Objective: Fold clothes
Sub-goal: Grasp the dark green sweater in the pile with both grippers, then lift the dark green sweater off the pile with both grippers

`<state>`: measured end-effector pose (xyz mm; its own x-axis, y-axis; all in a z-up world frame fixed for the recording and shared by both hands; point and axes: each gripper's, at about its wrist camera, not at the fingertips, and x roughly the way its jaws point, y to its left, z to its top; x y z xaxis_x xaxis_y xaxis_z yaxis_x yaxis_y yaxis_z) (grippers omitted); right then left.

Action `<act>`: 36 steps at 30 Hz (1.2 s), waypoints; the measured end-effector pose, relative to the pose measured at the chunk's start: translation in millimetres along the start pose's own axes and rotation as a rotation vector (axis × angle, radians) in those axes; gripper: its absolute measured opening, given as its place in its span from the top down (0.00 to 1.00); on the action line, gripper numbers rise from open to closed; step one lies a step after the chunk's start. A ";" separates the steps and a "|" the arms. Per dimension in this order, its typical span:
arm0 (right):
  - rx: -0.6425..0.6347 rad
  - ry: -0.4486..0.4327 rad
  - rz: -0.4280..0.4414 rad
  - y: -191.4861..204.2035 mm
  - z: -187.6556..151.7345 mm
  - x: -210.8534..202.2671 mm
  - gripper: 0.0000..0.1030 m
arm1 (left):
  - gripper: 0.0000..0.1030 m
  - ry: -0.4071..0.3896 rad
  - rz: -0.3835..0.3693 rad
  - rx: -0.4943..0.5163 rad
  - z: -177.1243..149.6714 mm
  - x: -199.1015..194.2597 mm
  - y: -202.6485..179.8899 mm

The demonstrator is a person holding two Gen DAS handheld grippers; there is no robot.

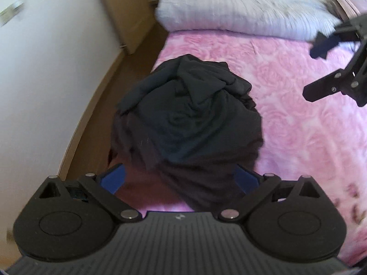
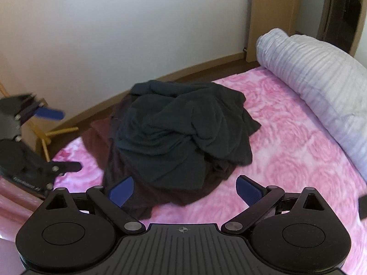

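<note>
A crumpled pile of dark clothes lies on the pink bedspread, near the bed's edge by the wall. A black garment sits on top of a dark brown one. My left gripper is open, low at the pile's near side, and cloth lies between its blue fingers. My right gripper is open just short of the pile, its blue pads bare. Each gripper shows in the other's view, both open: the right and the left.
A rolled grey-white quilt lies across the head of the bed. A white wall and a strip of wooden floor run along the bed's edge. A wooden cabinet stands in the corner. A yellow wooden stand is on the floor.
</note>
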<state>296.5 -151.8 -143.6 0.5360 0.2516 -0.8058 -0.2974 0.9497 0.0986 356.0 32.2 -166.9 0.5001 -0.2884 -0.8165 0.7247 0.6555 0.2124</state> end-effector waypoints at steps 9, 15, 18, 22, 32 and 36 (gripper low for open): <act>-0.137 0.054 0.023 -15.4 57.2 137.1 0.17 | 0.39 -0.038 -0.163 0.198 21.7 102.6 26.7; -0.125 0.096 0.101 -23.9 68.2 161.6 0.67 | 0.87 -0.071 -0.232 0.145 16.5 99.4 37.2; -0.044 0.050 0.077 -35.5 65.4 128.5 0.80 | 0.92 -0.125 -0.209 0.161 27.8 77.1 33.5; 0.063 -0.055 0.041 -56.2 50.5 57.4 0.82 | 0.93 -0.221 -0.222 0.230 54.1 35.1 13.4; 0.297 -0.206 -0.135 -97.3 -101.2 -160.3 0.82 | 0.93 -0.404 -0.454 0.471 55.0 -117.2 -179.2; 0.408 -0.180 -0.241 -108.7 -222.6 -243.2 0.82 | 0.91 -0.368 -0.601 0.516 30.5 -153.6 -296.2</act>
<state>22.6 -357.7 -88.3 0.6900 0.0100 -0.7238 0.1654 0.9713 0.1711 79.0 -139.0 -87.9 0.0214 -0.7493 -0.6618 0.9945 -0.0520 0.0910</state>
